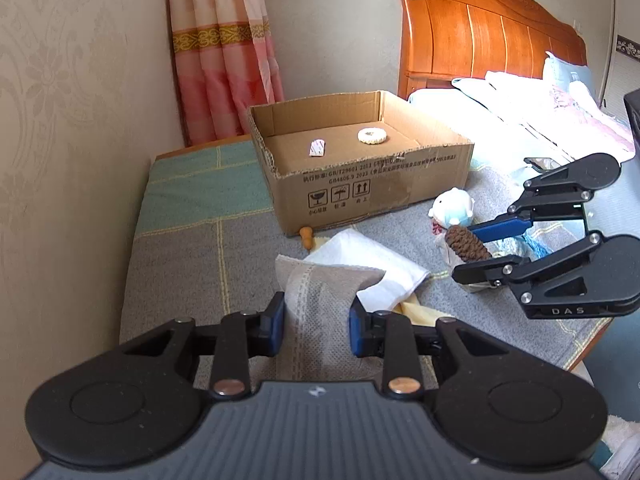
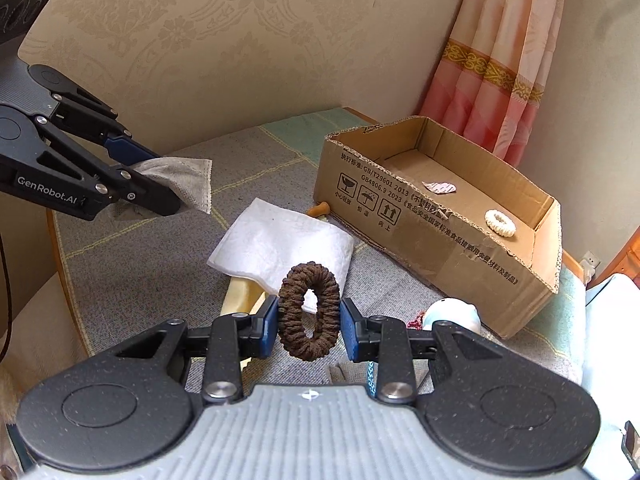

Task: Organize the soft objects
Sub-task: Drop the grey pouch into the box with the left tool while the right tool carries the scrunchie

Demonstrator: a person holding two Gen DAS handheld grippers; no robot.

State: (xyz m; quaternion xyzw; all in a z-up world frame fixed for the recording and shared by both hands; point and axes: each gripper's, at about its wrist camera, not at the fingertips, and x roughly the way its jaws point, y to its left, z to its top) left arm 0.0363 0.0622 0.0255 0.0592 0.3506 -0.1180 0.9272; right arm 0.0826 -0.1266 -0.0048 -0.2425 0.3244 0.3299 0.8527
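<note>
Grip status, left gripper (image 1: 317, 322): both blue pads press on a grey cloth (image 1: 320, 312), which is raised clear of the grey checked mat (image 1: 192, 264). In the right wrist view the same left gripper (image 2: 168, 184) appears at upper left with a corner of the grey cloth (image 2: 188, 180) projecting past its fingertips.

Grip status, right gripper (image 2: 309, 322): jaws clamped on a brown scrunchie (image 2: 309, 312), which stands upright as a ring between the pads. In the left wrist view the right gripper (image 1: 476, 250) holds the brown scrunchie (image 1: 466, 245) well to the right of the left gripper.

Items ahead of the grippers:
- White folded cloth (image 2: 280, 244) lies flat on the mat, just beyond the right gripper and below the left one. A yellow cloth (image 2: 240, 292) lies partly under it.
- Cardboard box (image 2: 440, 240), open at the top, sits further ahead and to the right of the right gripper. Inside it lie a cream scrunchie (image 2: 500, 222) and a small pale patterned piece (image 2: 439, 187), apart from each other.
- Small plush toy (image 1: 454, 208), white and light blue, lies beside the box wall, just beyond the right gripper.
- Small tan peg-like object (image 1: 306, 237) lies against the near box wall.
</note>
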